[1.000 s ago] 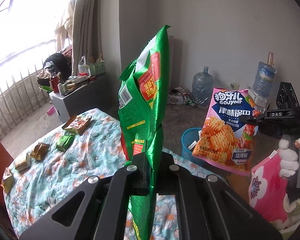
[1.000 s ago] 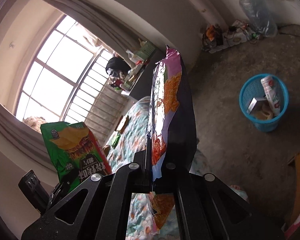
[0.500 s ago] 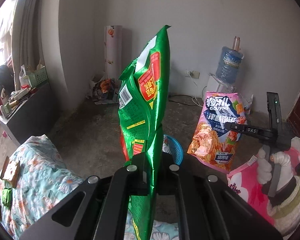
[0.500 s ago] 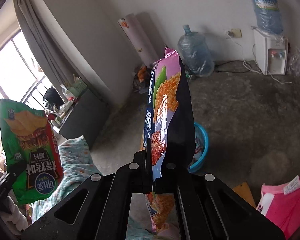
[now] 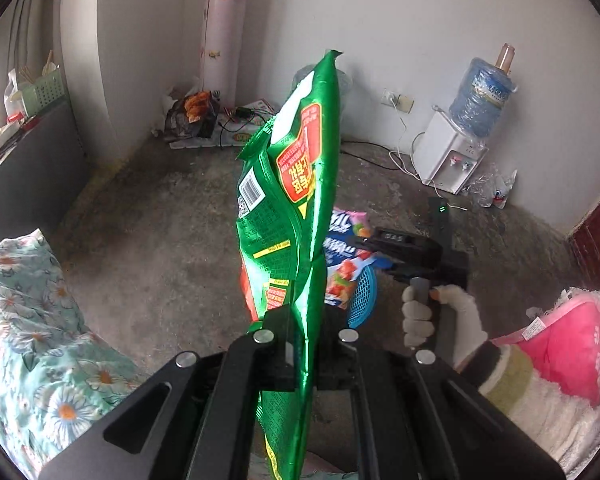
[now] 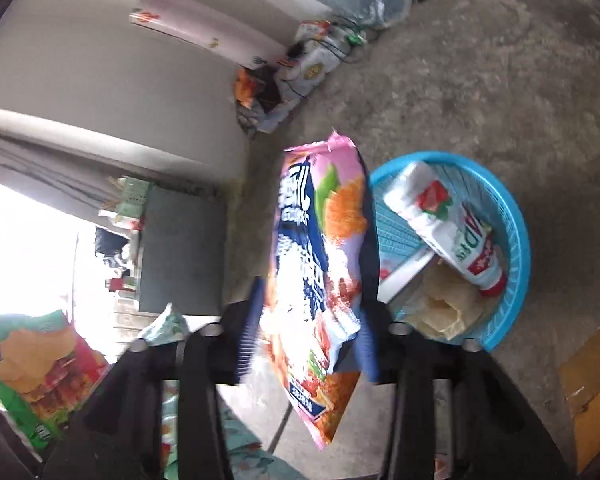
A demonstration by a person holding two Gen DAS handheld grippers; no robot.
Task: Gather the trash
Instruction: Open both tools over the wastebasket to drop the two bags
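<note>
My left gripper (image 5: 306, 336) is shut on a green chip bag (image 5: 290, 200) and holds it upright above the floor; the bag also shows in the right wrist view (image 6: 32, 364) at lower left. My right gripper (image 6: 308, 340) has its jaws spread apart, and the pink snack bag (image 6: 320, 256) hangs loose between them, just left of and above the blue trash basket (image 6: 516, 240). The basket holds a white packet and paper scraps. In the left wrist view the right gripper (image 5: 412, 248) sits over the basket (image 5: 364, 296), with the pink bag (image 5: 342, 256) partly hidden behind the green bag.
A floral-covered table (image 5: 32, 340) is at lower left. A water dispenser (image 5: 456, 156) stands by the far wall, with a paper roll (image 5: 220, 36) and floor clutter (image 5: 196, 116) in the corner. A pink cushion (image 5: 568, 344) lies at right. A cardboard piece (image 6: 588, 372) lies beside the basket.
Both grippers swung away from the table toward the basket. The right gripper tilted down over the basket and opened its jaws, letting go of the pink snack bag. The left still grips the green bag.
</note>
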